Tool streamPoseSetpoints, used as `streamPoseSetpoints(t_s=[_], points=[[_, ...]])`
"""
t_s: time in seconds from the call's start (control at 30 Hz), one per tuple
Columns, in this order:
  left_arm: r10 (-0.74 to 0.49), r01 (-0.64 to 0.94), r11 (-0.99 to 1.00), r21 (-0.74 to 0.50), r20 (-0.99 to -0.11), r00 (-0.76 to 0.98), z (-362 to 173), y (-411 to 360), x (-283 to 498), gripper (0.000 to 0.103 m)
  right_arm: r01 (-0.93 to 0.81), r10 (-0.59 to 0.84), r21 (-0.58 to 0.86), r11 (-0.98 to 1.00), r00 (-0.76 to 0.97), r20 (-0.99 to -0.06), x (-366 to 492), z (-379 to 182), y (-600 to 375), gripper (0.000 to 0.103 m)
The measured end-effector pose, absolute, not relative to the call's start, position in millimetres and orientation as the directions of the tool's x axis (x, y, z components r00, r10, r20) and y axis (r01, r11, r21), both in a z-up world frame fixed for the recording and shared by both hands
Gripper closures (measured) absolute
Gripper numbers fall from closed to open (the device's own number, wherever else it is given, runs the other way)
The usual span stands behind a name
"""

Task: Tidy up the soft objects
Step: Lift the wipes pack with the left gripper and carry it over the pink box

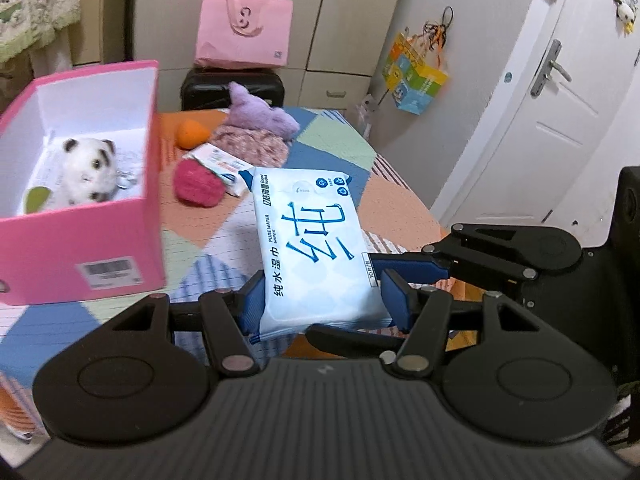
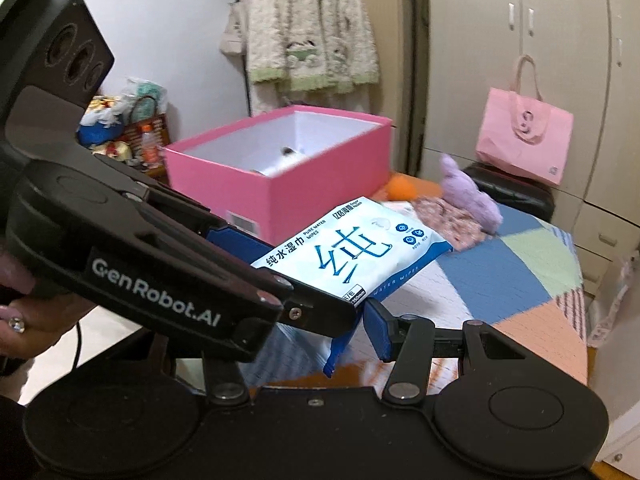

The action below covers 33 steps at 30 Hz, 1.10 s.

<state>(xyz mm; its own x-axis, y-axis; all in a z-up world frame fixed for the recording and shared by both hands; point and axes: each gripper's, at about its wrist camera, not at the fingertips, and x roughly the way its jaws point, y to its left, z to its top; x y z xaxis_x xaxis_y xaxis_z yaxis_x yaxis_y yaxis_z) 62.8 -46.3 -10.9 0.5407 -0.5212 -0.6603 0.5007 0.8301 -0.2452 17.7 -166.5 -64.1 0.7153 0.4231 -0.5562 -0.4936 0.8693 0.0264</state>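
Note:
My left gripper (image 1: pixel 322 300) is shut on a white and blue pack of wet wipes (image 1: pixel 312 240) and holds it above the patchwork table (image 1: pixel 224 236). My right gripper (image 1: pixel 404 264) comes in from the right beside the pack's corner; in the right wrist view its one visible blue finger (image 2: pixel 378 330) lies just below the pack (image 2: pixel 352 256), and the left gripper's body (image 2: pixel 160 264) hides the other. A pink box (image 1: pixel 80 248) at left holds a white plush cat (image 1: pixel 86 172). A purple plush (image 1: pixel 260 114), a red knitted item (image 1: pixel 198 184) and an orange ball (image 1: pixel 192 134) lie on the table.
A floral cloth (image 1: pixel 252 144) and a small packet (image 1: pixel 218 164) lie behind the wipes. A pink tote bag (image 1: pixel 242 32) stands on a black suitcase (image 1: pixel 200 88) beyond the table. A white door (image 1: pixel 560 100) is at right; cupboards stand behind.

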Motion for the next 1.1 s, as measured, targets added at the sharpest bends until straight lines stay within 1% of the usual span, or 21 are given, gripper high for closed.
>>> streamPoseSetpoints(t_s=[0.3, 0.53, 0.9, 1.1], points=[[-0.461, 0.452, 0.87, -0.197, -0.65, 0.604, 22, 0, 45, 0.044, -0.596, 0.506, -0.01, 0.803, 0.689, -0.519, 10, -32, -126, 0.046], [-0.437, 0.412, 0.889, -0.203, -0.647, 0.625, 37, 31, 48, 0.044, -0.654, 0.546, -0.04, 0.756, 0.663, -0.512, 15, -13, -96, 0.046], [-0.43, 0.377, 0.899, -0.223, -0.612, 0.663, 41, 61, 89, 0.044, -0.653, 0.528, -0.093, 0.752, 0.68, -0.508, 51, 0, -62, 0.046], [-0.439, 0.364, 0.897, -0.252, -0.605, 0.664, 37, 79, 124, 0.044, -0.655, 0.507, -0.123, 0.745, 0.677, -0.534, 86, 5, -43, 0.046]])
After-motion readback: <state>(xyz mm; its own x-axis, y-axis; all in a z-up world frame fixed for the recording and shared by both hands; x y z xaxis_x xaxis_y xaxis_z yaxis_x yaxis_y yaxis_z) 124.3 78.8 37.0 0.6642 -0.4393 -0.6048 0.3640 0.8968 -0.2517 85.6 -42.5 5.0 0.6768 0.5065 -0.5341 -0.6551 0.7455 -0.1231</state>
